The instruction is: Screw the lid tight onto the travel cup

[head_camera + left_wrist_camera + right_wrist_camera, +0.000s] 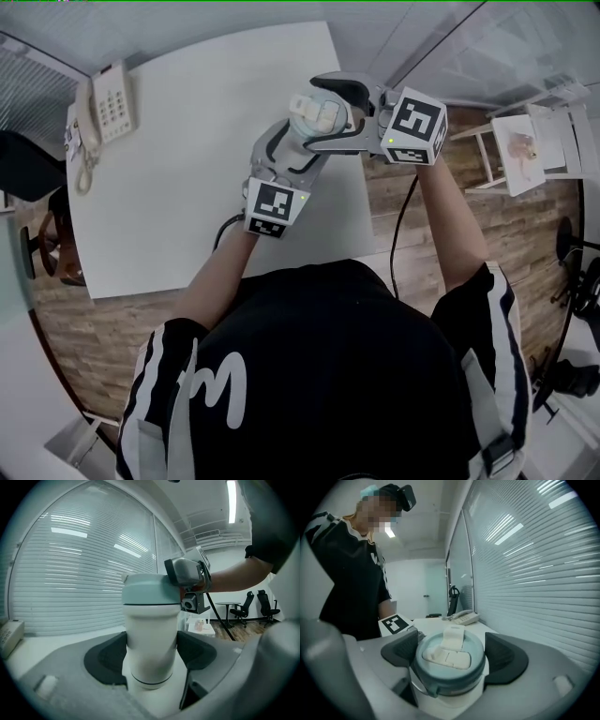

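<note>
Left gripper: the left gripper (151, 656) was clamped on the body of the travel cup (151, 630), one dark pad (105, 658) against each side, holding it upright.
Right gripper: the right gripper (452, 656) stood wide around the lid (440, 679). Its pads (506, 658) were close beside the rim, but to my eye not pressing on it.
Travel cup: it was off the white table (187, 169), between the two grippers. Its body sat in the left one's jaws and its top between the right one's.
Step in hand: I judged it to be taking a grip on the lid for a tightening turn.
Doing it well: close squarely on the rim, with both pads at the same level below the top face. Turn about the cup's own axis while the left gripper holds the body firm. Stop once the lid resists.
Watch for: a tilted grip could cock the lid on its thread, and a smooth body could spin in the left pads.
Lid: round, pale teal and matt, probably plastic. It had a raised rim, and a white flip tab (453, 637) stood up from a white centre piece.
Cup body: a white, smooth, slightly glossy cylinder, narrower than the lid, with a thin dark ring (150, 682) low down.
Pads: dark, curved and rubbery-looking on grey shells.
</note>
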`<state>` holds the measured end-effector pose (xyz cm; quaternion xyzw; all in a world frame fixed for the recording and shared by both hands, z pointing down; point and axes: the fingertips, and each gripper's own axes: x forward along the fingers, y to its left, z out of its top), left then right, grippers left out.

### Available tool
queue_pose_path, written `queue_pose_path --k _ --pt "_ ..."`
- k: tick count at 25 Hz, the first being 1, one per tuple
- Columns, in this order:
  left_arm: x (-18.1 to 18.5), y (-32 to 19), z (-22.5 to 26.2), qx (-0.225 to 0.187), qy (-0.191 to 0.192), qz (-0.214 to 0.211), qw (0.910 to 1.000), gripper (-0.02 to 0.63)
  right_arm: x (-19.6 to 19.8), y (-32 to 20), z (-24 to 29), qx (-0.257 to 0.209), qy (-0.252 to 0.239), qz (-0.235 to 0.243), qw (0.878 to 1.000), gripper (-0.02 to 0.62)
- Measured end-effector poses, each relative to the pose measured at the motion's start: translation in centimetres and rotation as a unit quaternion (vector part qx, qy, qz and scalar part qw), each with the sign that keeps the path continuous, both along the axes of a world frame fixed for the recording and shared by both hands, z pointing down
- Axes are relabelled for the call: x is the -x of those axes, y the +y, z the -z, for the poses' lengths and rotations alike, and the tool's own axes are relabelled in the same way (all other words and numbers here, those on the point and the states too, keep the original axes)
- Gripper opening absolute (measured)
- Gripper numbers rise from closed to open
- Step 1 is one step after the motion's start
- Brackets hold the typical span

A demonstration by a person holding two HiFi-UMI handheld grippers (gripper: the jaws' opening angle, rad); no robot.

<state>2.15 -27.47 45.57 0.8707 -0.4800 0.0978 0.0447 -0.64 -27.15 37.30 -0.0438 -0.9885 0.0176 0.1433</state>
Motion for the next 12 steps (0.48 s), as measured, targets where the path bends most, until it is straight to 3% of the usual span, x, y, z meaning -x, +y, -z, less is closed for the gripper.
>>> queue_pose_path --k 6,12 --pt "0.2 0.0 0.0 0.001 0.0 0.0 1.0 0.339 0.1 -0.5 0.0 0.002 -0.004 -0.075 0.997 0.442" --pt "0.2 0.0 -0.1 0.0 -0.002 0.002 1.0 0.339 0.0 -1.3 -0.3 0.006 0.019 -0.182 0.983 0.437"
